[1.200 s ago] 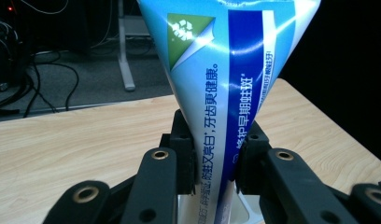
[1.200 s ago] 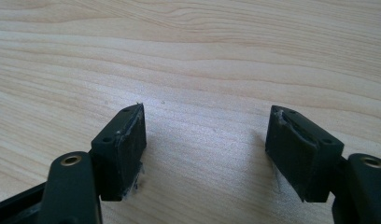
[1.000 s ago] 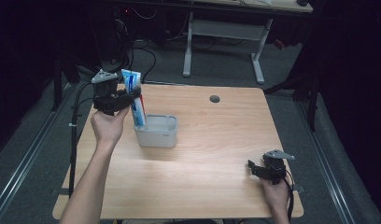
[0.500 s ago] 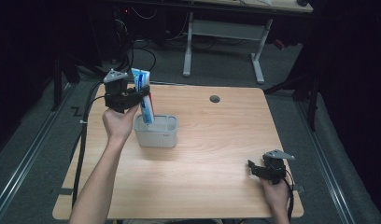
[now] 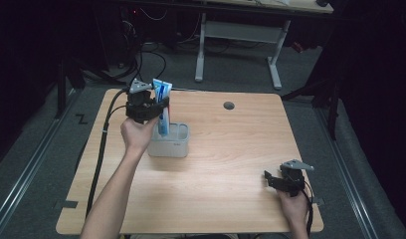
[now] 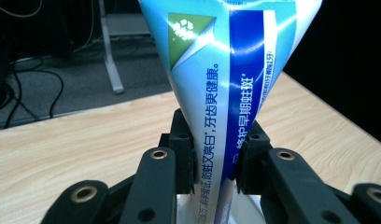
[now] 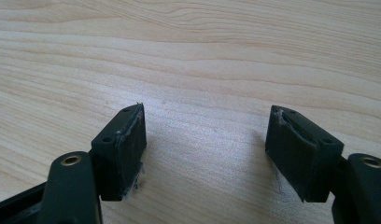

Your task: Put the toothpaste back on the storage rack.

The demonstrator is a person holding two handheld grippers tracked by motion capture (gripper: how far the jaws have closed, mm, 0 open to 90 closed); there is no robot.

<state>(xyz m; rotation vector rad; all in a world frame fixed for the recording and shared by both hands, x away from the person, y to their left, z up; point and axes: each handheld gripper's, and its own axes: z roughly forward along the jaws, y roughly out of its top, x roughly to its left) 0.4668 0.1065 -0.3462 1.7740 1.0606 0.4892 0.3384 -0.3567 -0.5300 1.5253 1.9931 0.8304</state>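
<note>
A blue and white toothpaste tube [image 5: 161,107] stands upright, its lower end inside a small grey box [image 5: 171,146] on the wooden table [image 5: 231,149]. My left gripper [image 5: 158,110] is shut on the tube's middle, just above the box. In the left gripper view the tube [image 6: 216,93] fans out upward between the two pads [image 6: 185,158], with the box's pale rim below. My right gripper [image 5: 271,180] rests at the table's front right, held by a hand. Its jaws [image 7: 205,149] stand wide apart over bare wood with nothing between them.
A round cable hole [image 5: 229,105] sits near the table's far edge. A second desk's grey legs [image 5: 273,59] stand on the floor beyond. A black cable [image 5: 102,144] trails from the left gripper off the table's left side.
My left hand has carried the tube to the right and down, so its lower end now sits in the grey box. The right gripper has not moved.
</note>
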